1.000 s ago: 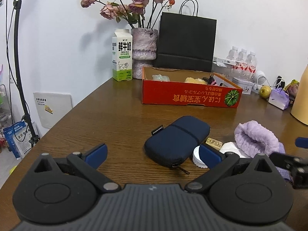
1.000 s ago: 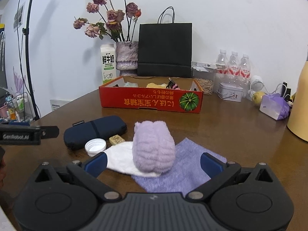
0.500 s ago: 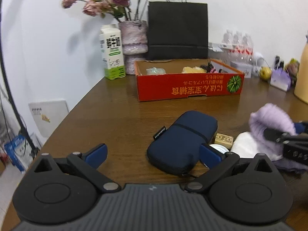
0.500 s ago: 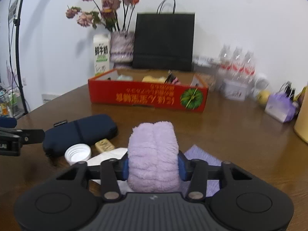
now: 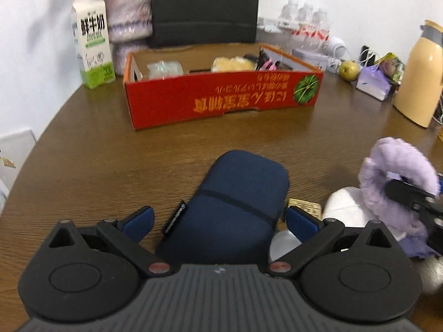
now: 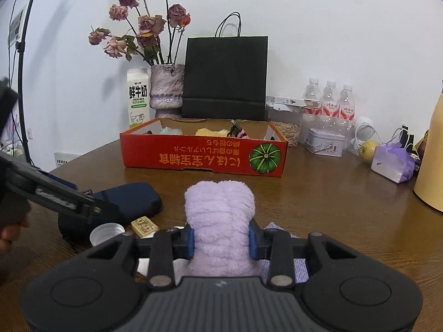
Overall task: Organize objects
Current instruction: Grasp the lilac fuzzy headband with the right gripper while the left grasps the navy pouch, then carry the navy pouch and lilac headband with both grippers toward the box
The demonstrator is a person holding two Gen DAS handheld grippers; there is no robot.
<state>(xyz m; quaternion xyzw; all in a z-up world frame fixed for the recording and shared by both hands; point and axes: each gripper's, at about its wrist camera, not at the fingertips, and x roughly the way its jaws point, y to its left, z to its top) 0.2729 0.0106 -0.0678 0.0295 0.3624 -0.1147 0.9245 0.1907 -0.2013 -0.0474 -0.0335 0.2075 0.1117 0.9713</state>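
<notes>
Brown wooden table (image 6: 332, 207) fills both views, white wall behind, and we're right in the action. Right gripper (image 6: 221, 242) has clamped down now: a second ago its blue pads stood wide apart either side of the rolled lilac towel (image 6: 220, 221), and now both pads press into the roll's flanks, the towel squeezed narrow between them. From the left wrist view that same lilac roll (image 5: 398, 177) sits off to the right with a dark finger across it, and it looks raised off the white cloth (image 5: 346, 207), though blur makes that hard to call.

Over to the left gripper (image 5: 218, 220): jaws spread wide, nothing held, and it has pushed forward since a second ago. The navy zip pouch (image 5: 235, 207), which lay ahead of the fingers before, now lies between the two blue pads, its near end running under the gripper body. Pads not touching it as far as I can see.

Just right of the pouch, a small tan block (image 6: 144, 226) and a white bottle cap (image 6: 106, 233) rest on the table. A purple cloth (image 6: 297, 262) peeks out beneath the right gripper.

Further back the red cardboard box (image 6: 205, 160) stands where it was, a few items inside. Behind it: milk carton (image 6: 137, 101), vase of dried roses (image 6: 167, 90), black paper bag (image 6: 225, 78)
</notes>
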